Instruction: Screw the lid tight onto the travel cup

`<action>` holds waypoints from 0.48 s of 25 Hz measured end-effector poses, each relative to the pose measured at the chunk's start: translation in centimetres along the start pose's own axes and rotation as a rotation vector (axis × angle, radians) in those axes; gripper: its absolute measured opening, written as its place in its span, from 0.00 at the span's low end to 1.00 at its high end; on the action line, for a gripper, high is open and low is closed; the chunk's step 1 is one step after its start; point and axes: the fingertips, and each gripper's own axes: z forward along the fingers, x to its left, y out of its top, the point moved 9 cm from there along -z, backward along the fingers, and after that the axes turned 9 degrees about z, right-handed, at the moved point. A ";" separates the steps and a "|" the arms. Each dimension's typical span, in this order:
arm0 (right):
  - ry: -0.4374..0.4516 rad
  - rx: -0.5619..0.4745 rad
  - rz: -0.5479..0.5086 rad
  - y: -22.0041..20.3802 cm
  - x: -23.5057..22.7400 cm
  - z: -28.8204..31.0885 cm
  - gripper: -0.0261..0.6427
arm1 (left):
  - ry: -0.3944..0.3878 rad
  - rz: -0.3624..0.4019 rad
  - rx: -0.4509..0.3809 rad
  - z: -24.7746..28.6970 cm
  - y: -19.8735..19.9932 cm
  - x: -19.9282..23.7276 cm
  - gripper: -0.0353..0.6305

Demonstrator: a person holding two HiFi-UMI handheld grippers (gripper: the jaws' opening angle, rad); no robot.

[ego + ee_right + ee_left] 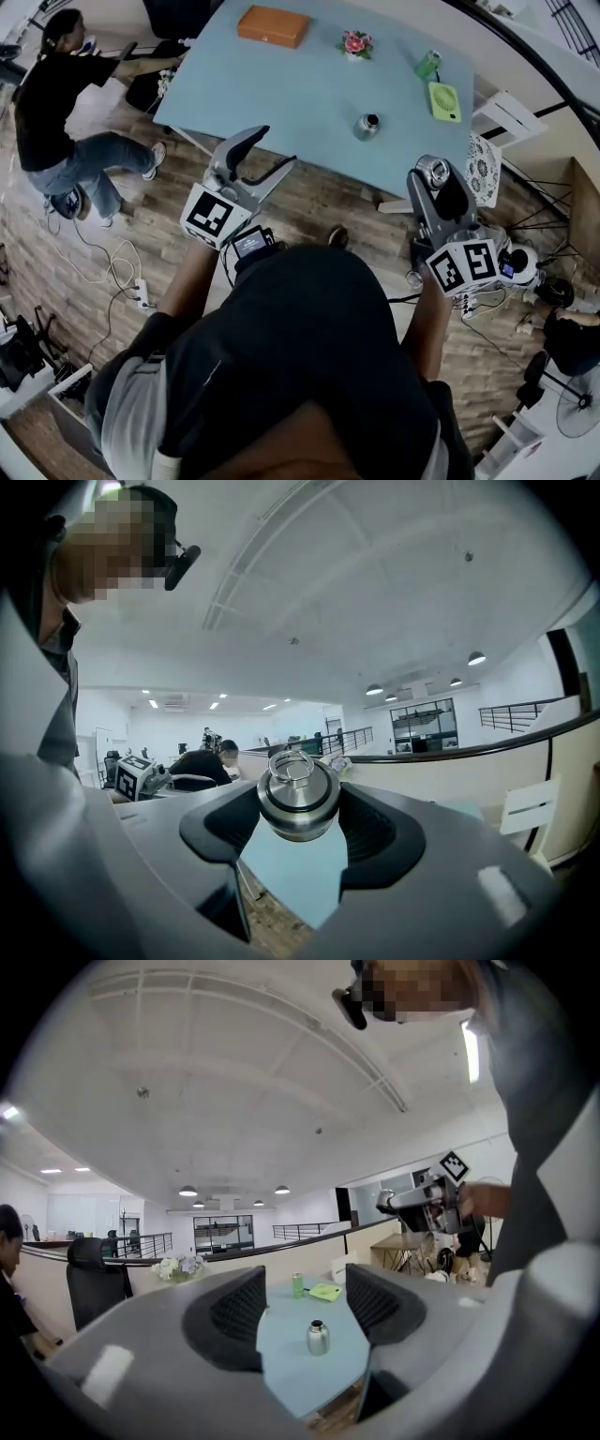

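Right claw (300, 825) gripping lid (298, 789); cup (367, 125) uncapped.

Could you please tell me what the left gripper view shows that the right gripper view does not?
Only the left gripper view: the open travel cup standing on the table, a green can behind it. Only the right gripper view: the ring on the lid, which the right hand-held gripper clamps. Both: that light blue table and ceiling lights.

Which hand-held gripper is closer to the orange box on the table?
Left. The left hand-held gripper is directly below the orange box in the head view; the right hand-held gripper is far to its lower right.
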 end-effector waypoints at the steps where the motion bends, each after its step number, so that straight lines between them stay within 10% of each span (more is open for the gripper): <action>1: 0.010 0.005 0.006 -0.1 -1.1 -0.1 0.44 | 0.004 0.002 0.003 0.7 0.3 -0.6 0.53; 12: 0.167 0.047 0.045 0.2 -9.8 1.3 0.44 | 0.110 0.009 0.080 5.8 1.8 -5.6 0.53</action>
